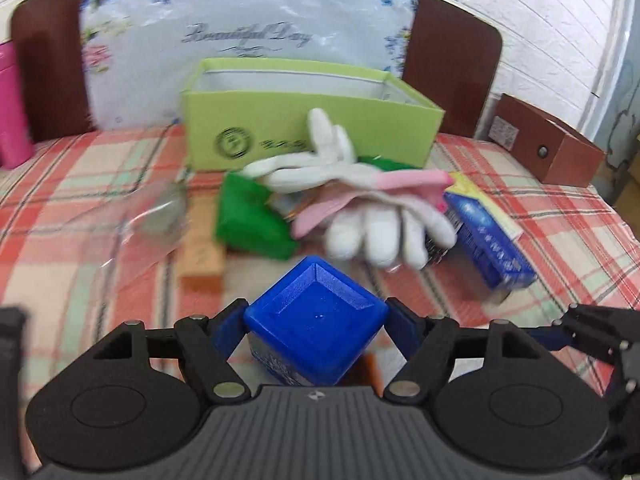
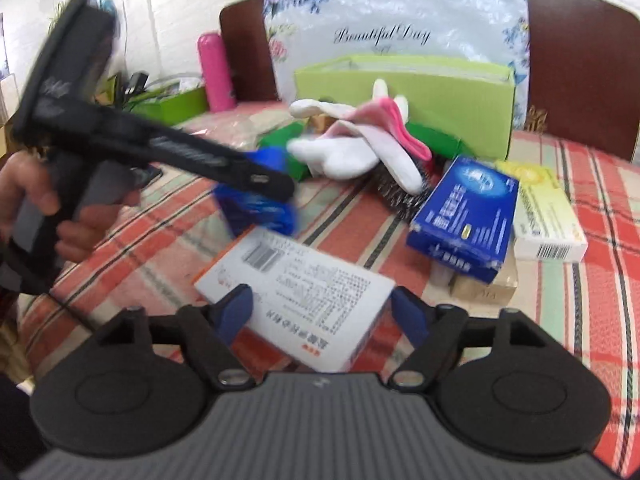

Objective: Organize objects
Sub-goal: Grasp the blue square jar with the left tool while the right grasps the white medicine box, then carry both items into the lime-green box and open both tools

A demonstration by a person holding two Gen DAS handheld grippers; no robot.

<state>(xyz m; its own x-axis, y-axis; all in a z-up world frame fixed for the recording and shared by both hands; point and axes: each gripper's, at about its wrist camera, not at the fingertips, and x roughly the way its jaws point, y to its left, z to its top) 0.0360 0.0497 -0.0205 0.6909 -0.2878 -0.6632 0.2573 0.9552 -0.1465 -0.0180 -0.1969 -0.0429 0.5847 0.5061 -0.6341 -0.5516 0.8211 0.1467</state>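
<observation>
My left gripper (image 1: pixel 316 320) is shut on a blue square-capped jar (image 1: pixel 316 316) held above the plaid cloth; it shows blurred in the right wrist view (image 2: pixel 256 208). My right gripper (image 2: pixel 320 312) is open, its fingers either side of a white box with printed text (image 2: pixel 304 288) lying on the cloth. An open green box (image 1: pixel 312 120) stands at the back. White and pink gloves (image 1: pixel 360 200) lie in front of it on a green packet (image 1: pixel 248 216).
A blue carton (image 2: pixel 468 208) and a white-yellow carton (image 2: pixel 544 212) lie at the right. A hairbrush (image 2: pixel 400 196) lies under the gloves. A pink bottle (image 2: pixel 216 72), a brown box (image 1: pixel 548 140) and a wooden headboard (image 1: pixel 452 64) are at the back.
</observation>
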